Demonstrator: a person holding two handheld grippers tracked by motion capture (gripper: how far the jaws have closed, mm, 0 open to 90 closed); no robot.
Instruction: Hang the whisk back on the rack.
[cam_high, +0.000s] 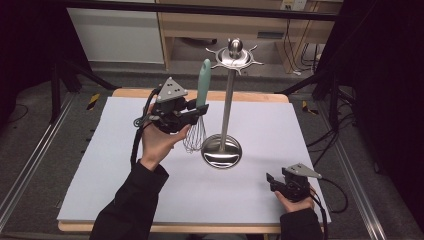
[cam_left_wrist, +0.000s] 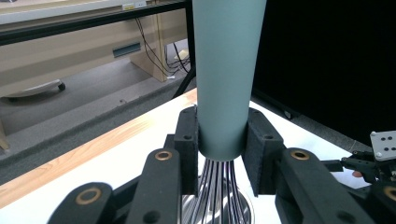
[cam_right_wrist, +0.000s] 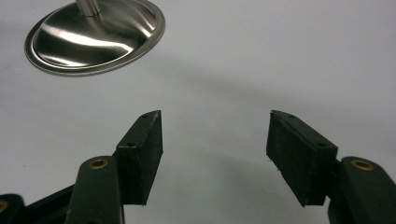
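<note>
Left of the tall steel hook stand (cam_high: 229, 100), the left gripper (cam_high: 192, 111) fingers pinch a whisk with teal handle (cam_high: 202, 85) upright. Lift steadily so its handle end meets a hook. Right gripper (cam_high: 272, 181) rests on the white bench (cam_high: 125, 165), fingers spread, empty.

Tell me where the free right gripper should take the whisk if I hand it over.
Probably the upper teal handle of the whisk, above where the left gripper clamps it. It stands upright, thick and bare there; the wires below are springy. Bring the right gripper level from the stand side, jaws astride it.
</note>
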